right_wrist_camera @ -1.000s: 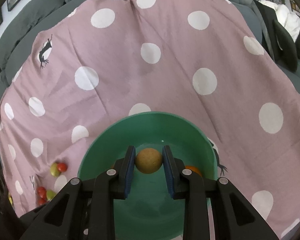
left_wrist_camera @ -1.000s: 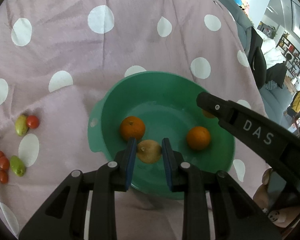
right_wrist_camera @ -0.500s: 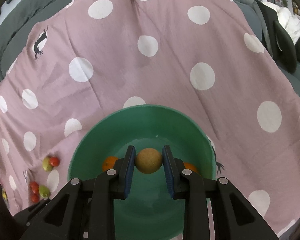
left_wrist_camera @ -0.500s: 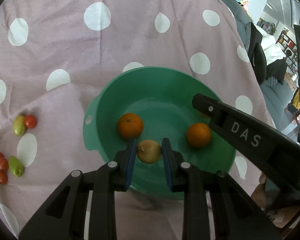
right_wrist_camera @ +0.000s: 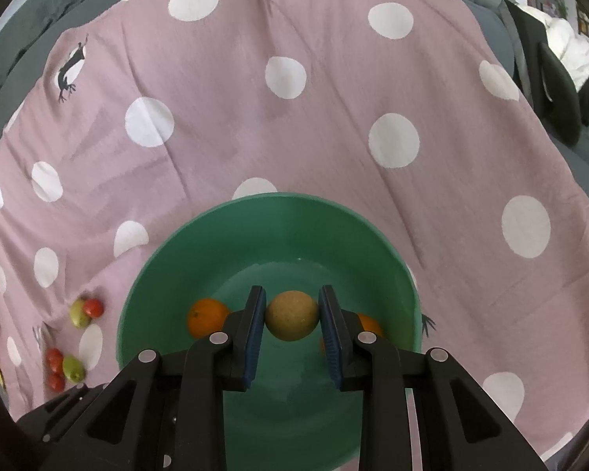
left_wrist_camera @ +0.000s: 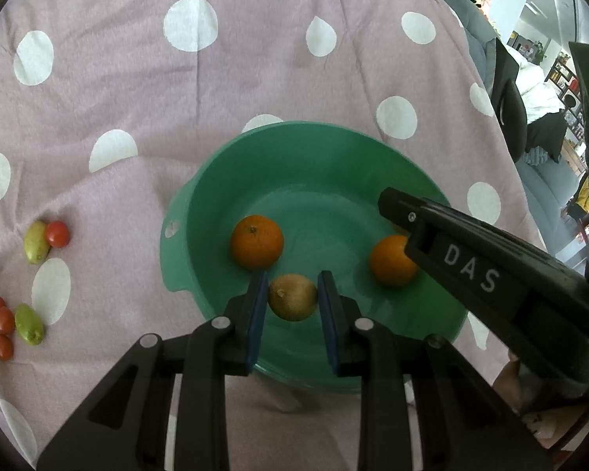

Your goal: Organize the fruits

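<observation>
Left gripper (left_wrist_camera: 290, 302): clamping a brown kiwi (left_wrist_camera: 292, 302) between its blue pads, hovering over the near side of the green basin (left_wrist_camera: 216, 180).
Right gripper (right_wrist_camera: 291, 316): squeezing a round tan fruit (right_wrist_camera: 291, 315), hanging above the basin's middle.
Basin: sitting on the pink dotted cloth (left_wrist_camera: 137, 98), holding two oranges (left_wrist_camera: 257, 241).
Left edge of cloth: small red tomatoes (left_wrist_camera: 57, 234) and green fruits (left_wrist_camera: 35, 241) lying in two clusters.
</observation>
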A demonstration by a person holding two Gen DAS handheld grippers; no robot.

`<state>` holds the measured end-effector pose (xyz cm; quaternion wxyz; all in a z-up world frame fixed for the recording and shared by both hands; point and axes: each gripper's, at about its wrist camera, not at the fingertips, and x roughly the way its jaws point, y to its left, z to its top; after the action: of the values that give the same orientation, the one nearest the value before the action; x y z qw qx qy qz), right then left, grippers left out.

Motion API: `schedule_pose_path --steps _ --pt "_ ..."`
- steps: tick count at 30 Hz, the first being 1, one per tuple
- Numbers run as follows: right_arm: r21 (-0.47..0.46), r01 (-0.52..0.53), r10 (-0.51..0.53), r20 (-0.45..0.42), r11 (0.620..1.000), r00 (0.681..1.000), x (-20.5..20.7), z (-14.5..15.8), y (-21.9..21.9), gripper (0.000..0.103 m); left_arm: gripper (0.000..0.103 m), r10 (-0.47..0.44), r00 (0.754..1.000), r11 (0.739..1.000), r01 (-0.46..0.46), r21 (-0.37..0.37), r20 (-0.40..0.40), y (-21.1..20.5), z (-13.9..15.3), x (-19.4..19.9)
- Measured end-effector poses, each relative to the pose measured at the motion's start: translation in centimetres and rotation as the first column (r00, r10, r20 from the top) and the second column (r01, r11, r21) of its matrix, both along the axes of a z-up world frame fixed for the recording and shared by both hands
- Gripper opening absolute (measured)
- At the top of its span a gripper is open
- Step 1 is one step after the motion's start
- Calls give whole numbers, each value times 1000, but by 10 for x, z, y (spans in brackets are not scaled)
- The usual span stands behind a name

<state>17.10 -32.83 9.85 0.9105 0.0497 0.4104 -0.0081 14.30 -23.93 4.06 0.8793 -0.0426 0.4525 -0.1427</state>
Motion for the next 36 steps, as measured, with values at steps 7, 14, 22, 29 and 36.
schedule_pose_path --steps 7,14,22,29,36 --pt "-10 -2 2 -12 1000 1000 2 -1 2 29 26 -4 1000 1000 4 5 -2 0 -1 1" --pt "-21 -4 4 -22 1000 1000 3 -2 3 29 26 -6 1000 1000 6 15 -2 -2 -2 1" --pt "-39 -3 2 -34 999 999 4 -4 5 29 23 -3 1000 1000 3 11 1 -1 -3 1" --pt "-36 -18 18 -12 999 1000 1 2 10 29 49 17 998 999 -15 -39 56 17 15 -17" --pt "-53 -77 79 41 996 996 -7 17 31 40 73 123 988 988 -114 -105 88 81 41 -43"
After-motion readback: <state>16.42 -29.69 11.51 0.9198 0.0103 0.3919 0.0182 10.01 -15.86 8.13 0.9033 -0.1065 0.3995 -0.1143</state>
